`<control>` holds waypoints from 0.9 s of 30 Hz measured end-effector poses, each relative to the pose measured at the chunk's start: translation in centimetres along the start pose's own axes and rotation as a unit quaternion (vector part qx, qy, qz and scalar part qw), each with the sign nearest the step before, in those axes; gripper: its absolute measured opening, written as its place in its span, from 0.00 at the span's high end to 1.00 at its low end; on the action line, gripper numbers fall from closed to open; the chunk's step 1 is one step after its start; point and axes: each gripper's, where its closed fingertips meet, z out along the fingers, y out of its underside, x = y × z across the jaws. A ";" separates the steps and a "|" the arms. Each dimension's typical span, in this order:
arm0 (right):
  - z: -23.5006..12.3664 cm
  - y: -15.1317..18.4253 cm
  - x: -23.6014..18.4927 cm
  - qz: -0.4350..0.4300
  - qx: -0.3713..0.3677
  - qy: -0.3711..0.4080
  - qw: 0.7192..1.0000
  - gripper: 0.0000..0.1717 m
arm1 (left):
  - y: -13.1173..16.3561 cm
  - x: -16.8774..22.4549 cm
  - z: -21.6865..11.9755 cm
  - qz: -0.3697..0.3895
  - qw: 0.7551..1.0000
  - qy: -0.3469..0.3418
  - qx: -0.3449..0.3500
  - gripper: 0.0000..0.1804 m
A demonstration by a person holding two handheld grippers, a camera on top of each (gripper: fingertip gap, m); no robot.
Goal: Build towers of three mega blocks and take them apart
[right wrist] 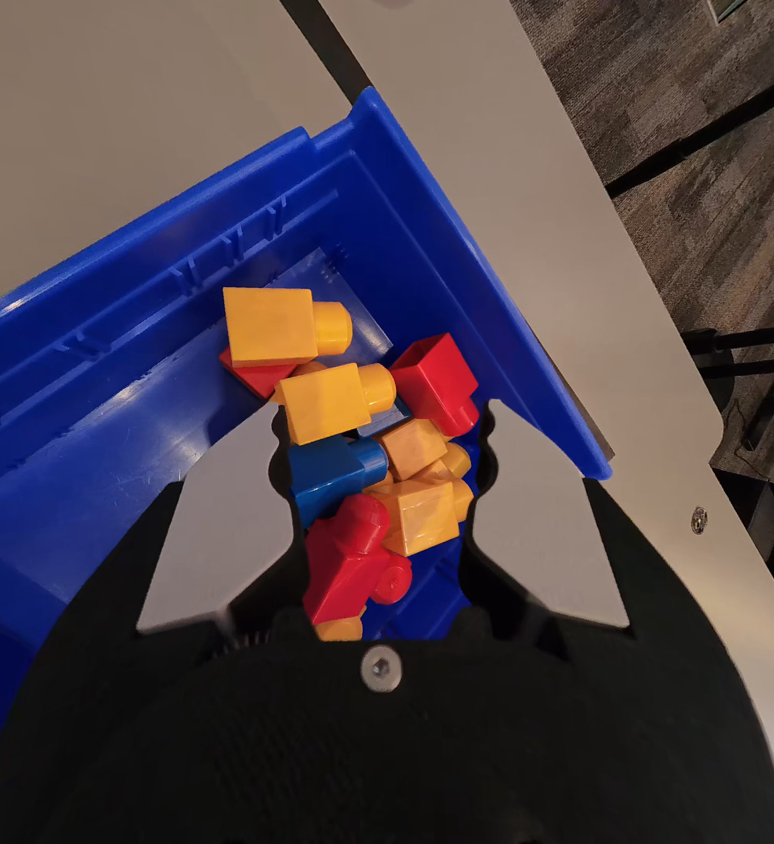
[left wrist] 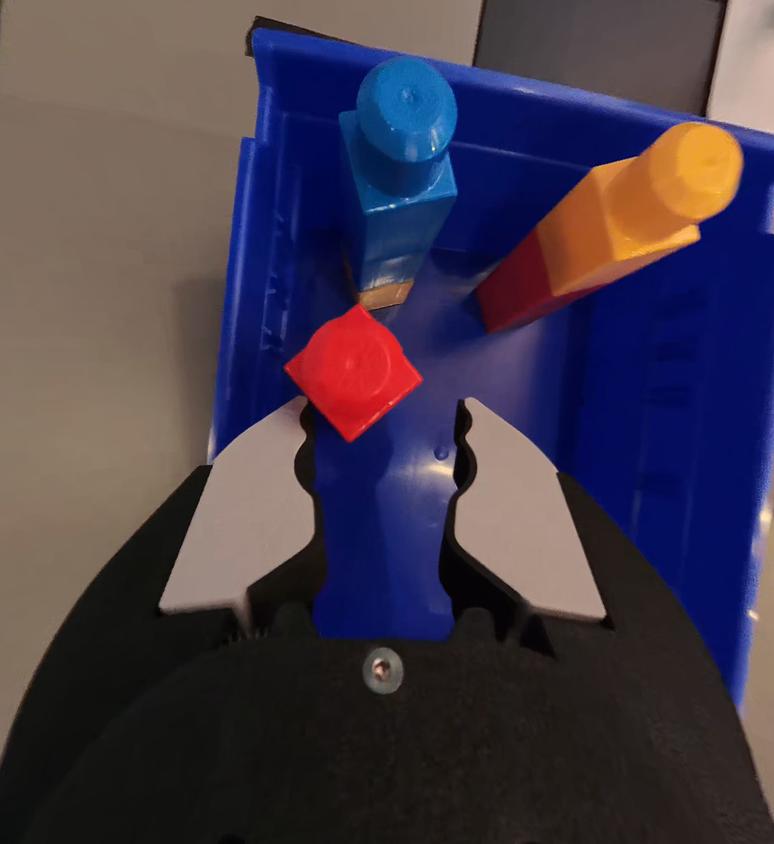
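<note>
Glossy plastic everywhere: the deep blue moulded plastic bin (left wrist: pixel 650 365) throws back light off its smooth floor, and the red square plastic block (left wrist: pixel 353 370) shines too. Loose yellow, red and blue plastic blocks (right wrist: pixel 321 402) look smooth. The pale tabletop (right wrist: pixel 102 114) looks matt.

Left gripper (left wrist: pixel 382 402): broad matte-black body, rounded and fan-shaped, fine-grained surface; one silver hex-socket screw (left wrist: pixel 381 670) set in a washer on the centreline just behind the finger roots. Its two fingers (left wrist: pixel 248 511) are flat light-grey wedges tapering to points, each lined on the inner edge with a black pad cut in a wavy, scalloped profile. Right gripper (right wrist: pixel 382 406): same build, with a black body, grey wedge fingers (right wrist: pixel 545 516), black scalloped inner pads, and a matching silver hex-socket screw (right wrist: pixel 380 669) at centre.
</note>
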 end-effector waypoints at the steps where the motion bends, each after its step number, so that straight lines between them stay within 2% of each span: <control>1: 0.1 0.1 -0.1 -0.002 -0.004 -0.001 1.000 0.53 | -0.1 -0.3 0.6 0.003 1.000 -0.022 0.001 0.67; 5: 0.2 0.1 -0.3 -0.008 -0.009 -0.002 1.000 0.53 | 0.0 -1.8 2.6 0.034 0.993 -0.114 -0.006 0.69; 8: 0.2 -0.1 -0.5 -0.010 -0.009 -0.007 1.000 0.53 | -0.6 -1.8 3.4 0.053 0.990 -0.130 0.011 0.72; 12: 0.4 -0.2 -0.9 -0.020 -0.018 -0.009 1.000 0.53 | -0.8 -2.0 2.3 0.074 0.989 -0.129 0.010 0.73; 15: 0.1 -0.8 -1.0 -0.030 -0.015 0.000 0.999 0.53 | -1.9 -0.5 -0.7 0.071 0.994 -0.075 0.041 0.73; 18: -1.4 -3.3 -1.7 -0.042 0.028 0.004 0.999 0.55 | -2.9 4.8 -5.7 0.093 0.989 0.064 0.096 0.73; 20: -3.1 -6.6 -3.3 -0.059 0.096 -0.010 0.994 0.55 | -2.9 10.4 -10.2 0.137 0.961 0.195 0.140 0.73; 22: -5.5 -11.0 -6.7 -0.077 0.196 -0.060 0.976 0.55 | -1.7 16.2 -14.7 0.208 0.910 0.314 0.173 0.73; 23: -7.1 -13.4 -9.2 -0.082 0.253 -0.109 0.958 0.56 | -0.7 19.0 -16.8 0.248 0.877 0.366 0.186 0.73; 25: -11.0 -17.5 -15.1 -0.084 0.358 -0.242 0.898 0.56 | 1.7 23.7 -20.3 0.317 0.808 0.454 0.201 0.73; 27: -14.3 -20.0 -20.1 -0.073 0.416 -0.370 0.828 0.55 | 4.2 27.1 -22.5 0.356 0.756 0.515 0.189 0.74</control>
